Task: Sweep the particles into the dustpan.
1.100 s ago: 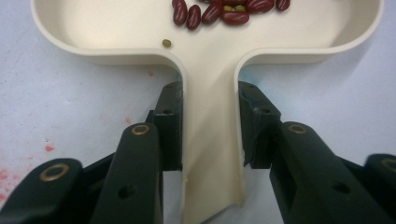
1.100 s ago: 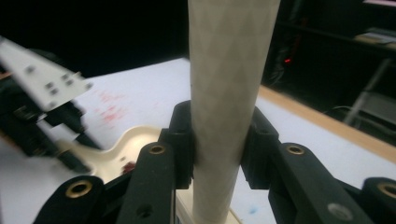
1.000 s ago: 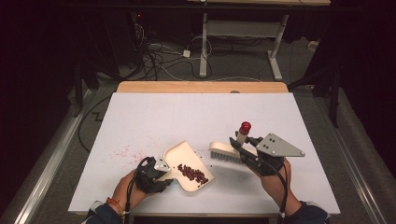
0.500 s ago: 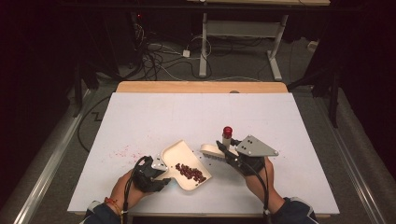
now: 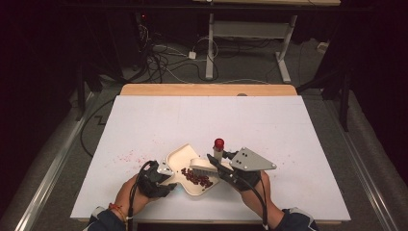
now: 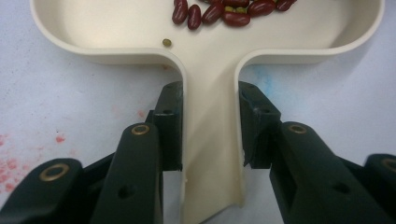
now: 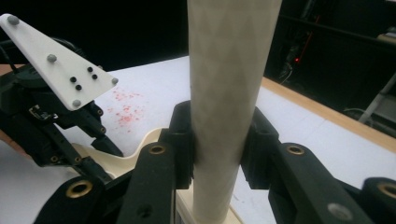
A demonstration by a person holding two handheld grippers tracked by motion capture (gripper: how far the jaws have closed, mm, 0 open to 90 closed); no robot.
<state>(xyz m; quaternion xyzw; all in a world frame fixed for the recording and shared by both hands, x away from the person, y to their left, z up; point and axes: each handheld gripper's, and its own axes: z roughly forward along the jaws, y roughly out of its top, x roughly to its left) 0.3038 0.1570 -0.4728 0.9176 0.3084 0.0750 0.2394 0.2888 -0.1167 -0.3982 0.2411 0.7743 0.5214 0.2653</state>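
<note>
1. Left gripper view: the two black jaws of the left gripper (image 6: 210, 126) are closed on the flat handle of the dustpan (image 6: 212, 154), one pad pressed on each long edge, the handle running straight up between them.
2. Beyond the jaw tips the handle widens into the pan's tray, a smooth, cream-coloured plastic with a low rounded rim. Glossy dark red kidney beans (image 6: 224, 11) lie at its far side, and one small olive-coloured bead (image 6: 166, 42) sits nearer, just past the left jaw.
3. The white table (image 6: 56, 84) beside the jaws bears faint red specks to the left and a pale blue smudge to the right.
4. Right gripper view: the right gripper (image 7: 217, 140) is clamped on the round, off-white handle of the brush (image 7: 229, 93), which stands upright between the pads and rises out of the top of the frame; its surface is matte with a faint woven pattern.
5. To the left of those jaws, farther off, the left gripper's grey three-cornered plate and black body sit over the dustpan's edge.
6. High view: both forearms come in from the bottom edge, the hands low and close together near the table's front edge. The left hand (image 5: 139, 185) holds its gripper level with the dustpan pointing away and to the right; the right hand (image 5: 252, 185) keeps the brush's red-capped handle upright, bristles over the tray's right part.
</note>
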